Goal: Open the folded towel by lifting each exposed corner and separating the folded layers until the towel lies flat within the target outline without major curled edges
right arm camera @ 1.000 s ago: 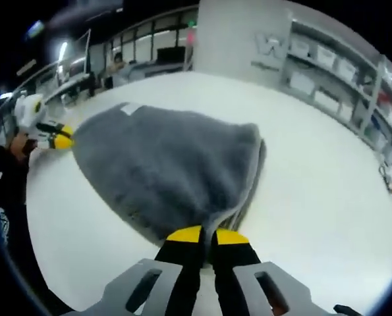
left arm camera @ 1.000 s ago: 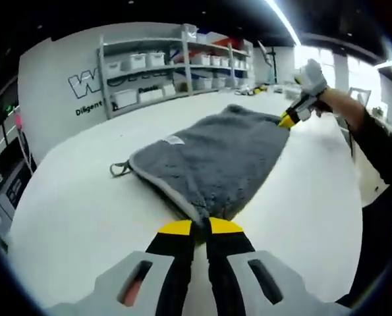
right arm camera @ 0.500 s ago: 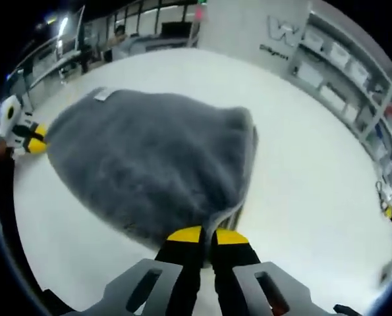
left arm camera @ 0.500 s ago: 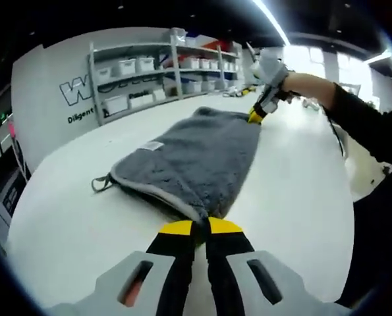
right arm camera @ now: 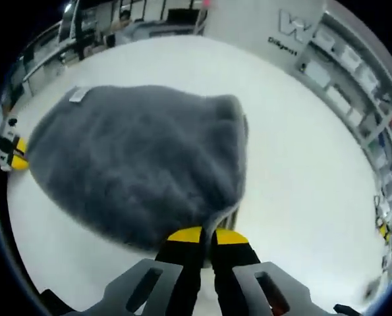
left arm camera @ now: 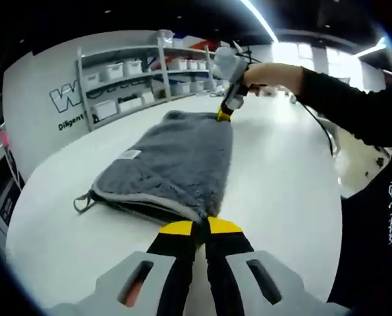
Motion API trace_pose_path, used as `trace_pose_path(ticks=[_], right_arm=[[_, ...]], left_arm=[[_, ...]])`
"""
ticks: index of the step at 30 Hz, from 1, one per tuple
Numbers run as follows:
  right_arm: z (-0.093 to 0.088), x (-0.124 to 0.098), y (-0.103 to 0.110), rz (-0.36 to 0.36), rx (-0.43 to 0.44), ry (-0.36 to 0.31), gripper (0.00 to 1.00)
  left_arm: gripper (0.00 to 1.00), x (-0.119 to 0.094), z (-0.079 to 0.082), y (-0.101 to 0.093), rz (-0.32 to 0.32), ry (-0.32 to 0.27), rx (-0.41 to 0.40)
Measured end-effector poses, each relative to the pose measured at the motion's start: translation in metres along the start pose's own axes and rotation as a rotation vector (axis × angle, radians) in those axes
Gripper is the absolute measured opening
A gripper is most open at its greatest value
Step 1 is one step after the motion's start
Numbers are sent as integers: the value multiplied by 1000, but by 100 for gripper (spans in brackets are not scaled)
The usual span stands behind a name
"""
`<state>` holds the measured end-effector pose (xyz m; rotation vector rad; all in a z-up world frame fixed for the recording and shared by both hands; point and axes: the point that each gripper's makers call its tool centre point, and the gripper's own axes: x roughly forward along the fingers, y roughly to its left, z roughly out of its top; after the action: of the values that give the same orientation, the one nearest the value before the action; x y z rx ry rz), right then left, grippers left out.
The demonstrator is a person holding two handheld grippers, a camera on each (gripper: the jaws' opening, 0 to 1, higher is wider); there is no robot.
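Grey towel (left arm camera: 172, 164) lies on white table (left arm camera: 288, 178), top layer lifted between 2 grippers. Left gripper (left arm camera: 194, 228) pinches near corner, jaws closed on fabric. Right gripper (right arm camera: 205, 236) clamps opposite corner, jaws tight. White label (left arm camera: 128, 155) faces up near hanging loop (left arm camera: 82, 201).

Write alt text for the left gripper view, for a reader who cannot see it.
A folded grey towel lies on a white table, pinched at its near corner by the left gripper and at its far corner by the right gripper. Storage shelves line the back wall.
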<state>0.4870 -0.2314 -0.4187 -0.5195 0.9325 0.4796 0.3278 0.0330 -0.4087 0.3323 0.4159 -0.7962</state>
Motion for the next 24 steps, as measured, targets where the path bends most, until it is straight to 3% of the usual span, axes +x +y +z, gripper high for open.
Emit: trace_pose_path(ticks=[8, 12, 18, 24], right_arm=[[9, 6, -3, 38, -5, 17, 0], [19, 13, -4, 38, -38, -27, 0], [31, 20, -7, 59, -12, -56, 0], [46, 28, -5, 11, -97, -42, 0]], left_arm=[[3, 0, 2, -15, -42, -5, 14], [3, 2, 4, -27, -63, -10, 30], [2, 5, 7, -37, -84, -7, 54], [2, 7, 10, -47, -96, -13, 73]])
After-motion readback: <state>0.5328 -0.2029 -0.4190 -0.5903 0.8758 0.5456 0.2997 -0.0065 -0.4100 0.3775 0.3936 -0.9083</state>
